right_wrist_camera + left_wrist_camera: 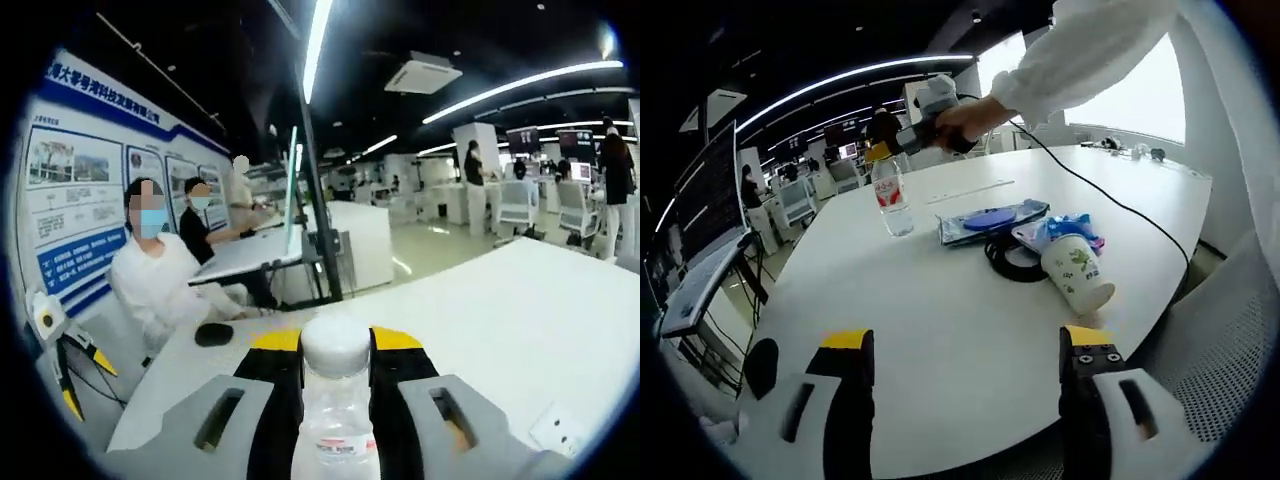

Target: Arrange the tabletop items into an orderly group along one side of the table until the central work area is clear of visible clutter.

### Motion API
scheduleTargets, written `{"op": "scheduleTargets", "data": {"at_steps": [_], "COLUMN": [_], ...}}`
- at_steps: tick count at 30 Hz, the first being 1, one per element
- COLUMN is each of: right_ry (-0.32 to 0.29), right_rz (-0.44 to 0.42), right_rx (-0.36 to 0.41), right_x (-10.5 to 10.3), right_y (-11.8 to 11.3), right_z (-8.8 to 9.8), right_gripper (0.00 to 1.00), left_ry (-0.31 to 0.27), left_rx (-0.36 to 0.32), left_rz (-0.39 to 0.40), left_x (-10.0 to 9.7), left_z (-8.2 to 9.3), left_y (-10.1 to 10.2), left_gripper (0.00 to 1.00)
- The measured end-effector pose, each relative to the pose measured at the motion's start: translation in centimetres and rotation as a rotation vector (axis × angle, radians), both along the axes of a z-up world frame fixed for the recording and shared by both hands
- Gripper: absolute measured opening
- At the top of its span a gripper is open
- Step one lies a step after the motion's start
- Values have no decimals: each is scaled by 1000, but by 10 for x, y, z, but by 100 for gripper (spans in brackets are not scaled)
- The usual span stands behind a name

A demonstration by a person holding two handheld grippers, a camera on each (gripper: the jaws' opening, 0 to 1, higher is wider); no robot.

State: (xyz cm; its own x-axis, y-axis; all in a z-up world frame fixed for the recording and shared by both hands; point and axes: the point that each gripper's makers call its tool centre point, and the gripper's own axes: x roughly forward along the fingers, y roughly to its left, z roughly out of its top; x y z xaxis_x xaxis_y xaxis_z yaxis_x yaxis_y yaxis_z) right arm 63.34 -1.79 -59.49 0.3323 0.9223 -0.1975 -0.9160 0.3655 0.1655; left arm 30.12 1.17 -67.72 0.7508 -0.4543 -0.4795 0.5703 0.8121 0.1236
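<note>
Clear plastic, the water bottle (892, 196) stands upright toward the far side of the white worktop (940, 320), its neck clamped between the jaws of the right gripper (336, 375). Nearer, a paper cup (1078, 273) lies tipped beside a blue pouch (990, 221) and a black ring (1012, 262), while the left gripper (965, 345) hovers with jaws apart over the worktop's near edge.

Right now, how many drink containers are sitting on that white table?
2. A clear water bottle stands upright at the far side, gripped by the right gripper. A paper cup lies tipped on its side nearer, beside the black ring. Others may be hidden outside the views.
</note>
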Motion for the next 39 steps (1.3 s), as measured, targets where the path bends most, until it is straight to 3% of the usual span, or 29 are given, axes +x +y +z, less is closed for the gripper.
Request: {"op": "scheduleTargets", "data": {"at_steps": [5, 6, 10, 19, 27, 35, 38, 39], "right_ry": [-12, -39, -39, -105, -111, -95, -7, -22], "right_rz": [25, 0, 50, 183, 198, 176, 134, 135], "right_rx": [-41, -23, -38, -55, -53, -45, -4, -13], "right_x": [5, 13, 11, -6, -11, -11, -9, -9], "right_y": [-3, -7, -10, -3, -1, 1, 1, 0], "right_z": [-14, -9, -10, -11, -11, -11, -10, -10], "right_gripper": [22, 22, 22, 22, 22, 22, 24, 25], "left_ry": [-2, 0, 1, 16, 21, 19, 19, 21], "left_rx": [4, 7, 14, 24, 30, 42, 45, 46], "left_rz": [2, 0, 3, -6, -11, -12, -13, -12], "left_x": [0, 0, 0, -1, -2, -2, -2, -2], "left_z": [0, -1, -2, -6, -8, -9, -9, -10], "left_y": [1, 1, 3, 4, 4, 4, 4, 5], "left_gripper": [75, 74, 74, 72, 71, 71, 70, 70]}}
